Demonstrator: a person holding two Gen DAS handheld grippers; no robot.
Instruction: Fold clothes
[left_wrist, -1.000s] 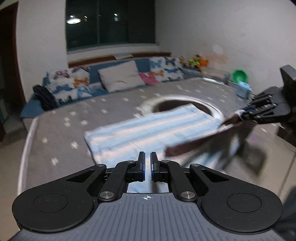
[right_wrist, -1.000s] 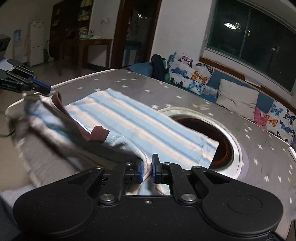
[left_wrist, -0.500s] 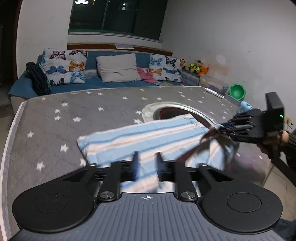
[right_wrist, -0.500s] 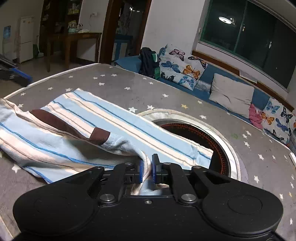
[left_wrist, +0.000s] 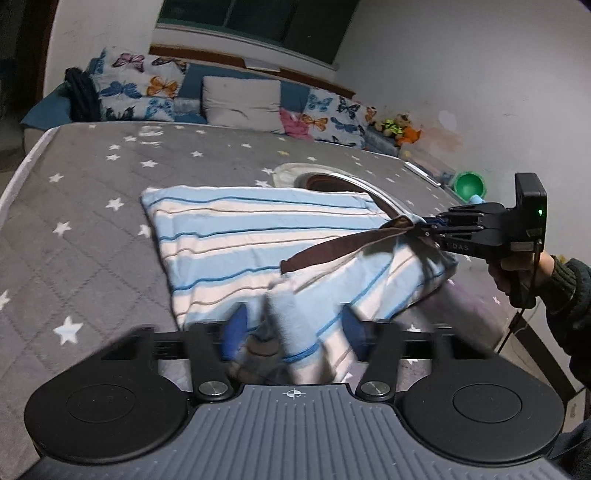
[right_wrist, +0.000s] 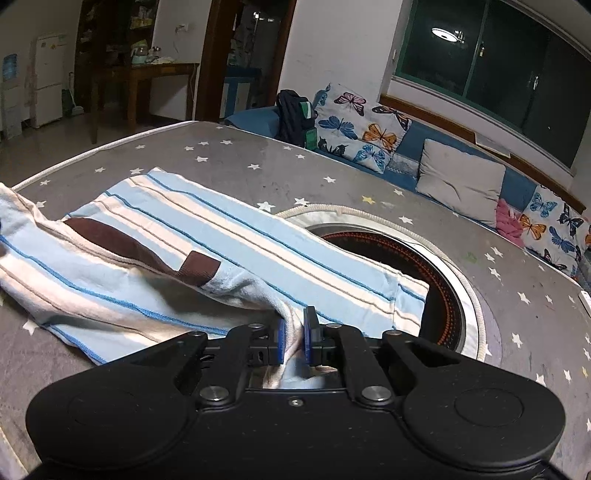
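A light-blue and white striped garment (left_wrist: 240, 229) with brown trim lies on the grey star-patterned surface (left_wrist: 92, 229); its near-right part is lifted. My left gripper (left_wrist: 293, 328) has its jaws apart and closing, with a raised fold of the garment between them that the pads do not press. My right gripper (right_wrist: 294, 336) is shut on a bunched edge of the garment (right_wrist: 221, 229). In the left wrist view the right gripper (left_wrist: 424, 227) pinches the brown-trimmed corner at the right, held by a person's hand (left_wrist: 517, 266).
A round opening with a metal rim (right_wrist: 443, 280) is sunk into the surface just beyond the garment, also in the left view as the round opening (left_wrist: 332, 181). A sofa with butterfly cushions (left_wrist: 140, 92) runs behind. The surface's edge (right_wrist: 92, 147) curves at the left.
My left gripper went from shut to jaws spread, rolled, and sank around a fold of the garment. The right gripper kept its grip while the lifted cloth settled lower onto the surface.
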